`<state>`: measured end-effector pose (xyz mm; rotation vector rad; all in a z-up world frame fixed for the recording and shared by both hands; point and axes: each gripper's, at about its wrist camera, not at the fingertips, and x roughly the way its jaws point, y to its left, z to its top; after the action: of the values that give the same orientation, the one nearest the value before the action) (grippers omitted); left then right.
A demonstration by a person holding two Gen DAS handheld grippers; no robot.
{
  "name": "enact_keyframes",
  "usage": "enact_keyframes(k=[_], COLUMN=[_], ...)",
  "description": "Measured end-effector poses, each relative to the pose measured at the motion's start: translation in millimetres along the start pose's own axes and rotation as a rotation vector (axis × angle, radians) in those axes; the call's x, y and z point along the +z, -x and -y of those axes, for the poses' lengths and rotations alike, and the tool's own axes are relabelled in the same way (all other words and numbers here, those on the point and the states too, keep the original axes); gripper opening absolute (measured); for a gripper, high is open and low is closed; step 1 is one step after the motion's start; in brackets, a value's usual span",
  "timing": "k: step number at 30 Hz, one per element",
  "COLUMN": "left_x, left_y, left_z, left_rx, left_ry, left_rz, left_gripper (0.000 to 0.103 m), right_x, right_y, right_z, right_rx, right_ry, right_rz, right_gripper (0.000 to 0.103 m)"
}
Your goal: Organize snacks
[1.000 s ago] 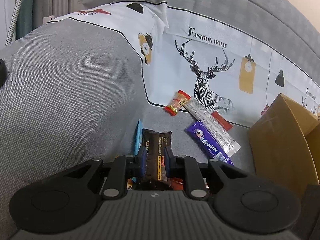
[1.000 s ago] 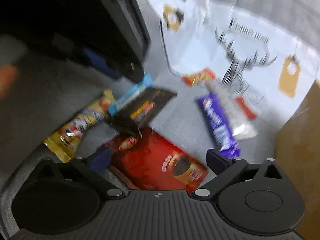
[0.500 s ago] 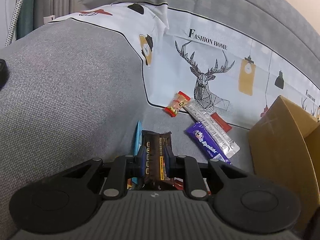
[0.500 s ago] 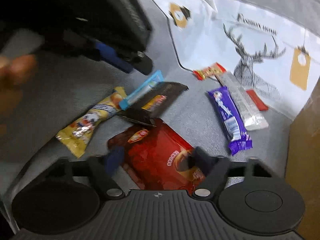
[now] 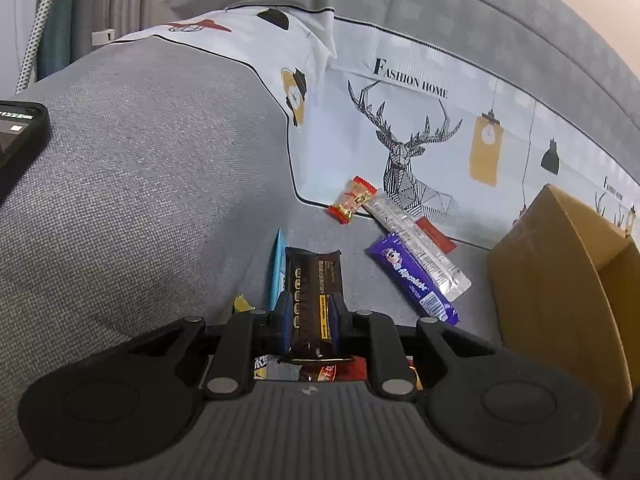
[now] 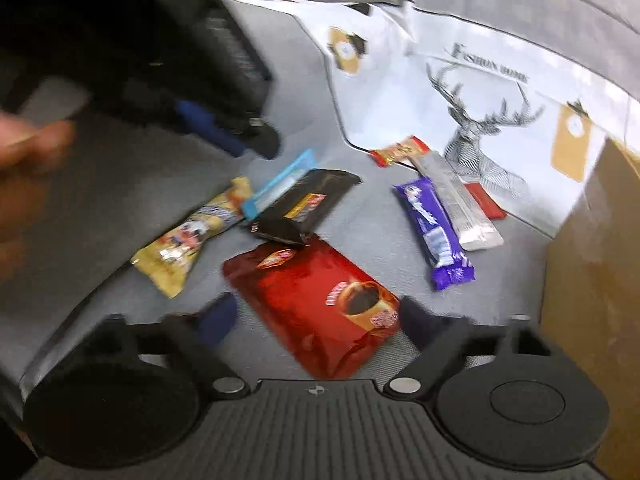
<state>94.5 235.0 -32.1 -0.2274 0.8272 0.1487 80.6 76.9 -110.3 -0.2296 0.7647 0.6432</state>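
A dark brown snack packet (image 5: pixel 314 280) lies on the grey sofa seat, its near end resting on a red coffee bag (image 6: pixel 316 300). My left gripper (image 5: pixel 311 312) hovers just above the packet with a narrow gap between its fingers. In the right wrist view the left gripper (image 6: pixel 260 142) stands clear of the packet (image 6: pixel 308 204). My right gripper (image 6: pixel 320 316) is low over the red bag. Its jaws are opening wide, the bag lies between them and the pads do not touch it.
A yellow packet (image 6: pixel 192 236), a blue wrapper (image 6: pixel 280 180), a purple bar (image 5: pixel 412 276), a silver stick (image 5: pixel 416 240) and a red-yellow candy (image 5: pixel 352 200) lie around. A cardboard box (image 5: pixel 560 280) stands at the right. A phone (image 5: pixel 16 136) rests on the sofa arm.
The right gripper's jaws narrowed over the red bag half a second ago and have spread wide again. The left gripper and the dark packet have not moved.
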Motion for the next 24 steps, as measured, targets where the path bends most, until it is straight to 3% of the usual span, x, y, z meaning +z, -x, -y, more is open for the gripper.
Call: enact_keyframes(k=[5, 17, 22, 24], left_x=[2.3, 6.0, 6.8, 5.9], left_y=[-3.6, -8.5, -9.5, -9.3], left_z=[0.6, 1.0, 1.7, 1.2], left_rx=[-0.011, -0.018, -0.015, -0.011], left_ry=[-0.003, -0.004, -0.001, -0.001], left_rz=[0.000, -0.002, -0.005, -0.008], left_gripper=[0.021, 0.021, 0.021, 0.021], right_x=[2.0, 7.0, 4.6, 2.3], right_y=[-22.9, -34.0, -18.3, -12.9], right_z=[8.8, 1.9, -12.6, -14.3], right_rx=[-0.020, 0.057, 0.085, 0.092], right_ry=[-0.053, -0.027, 0.071, 0.084], right_rz=[-0.035, -0.011, 0.022, 0.021], right_gripper=[0.103, 0.102, 0.068, 0.063])
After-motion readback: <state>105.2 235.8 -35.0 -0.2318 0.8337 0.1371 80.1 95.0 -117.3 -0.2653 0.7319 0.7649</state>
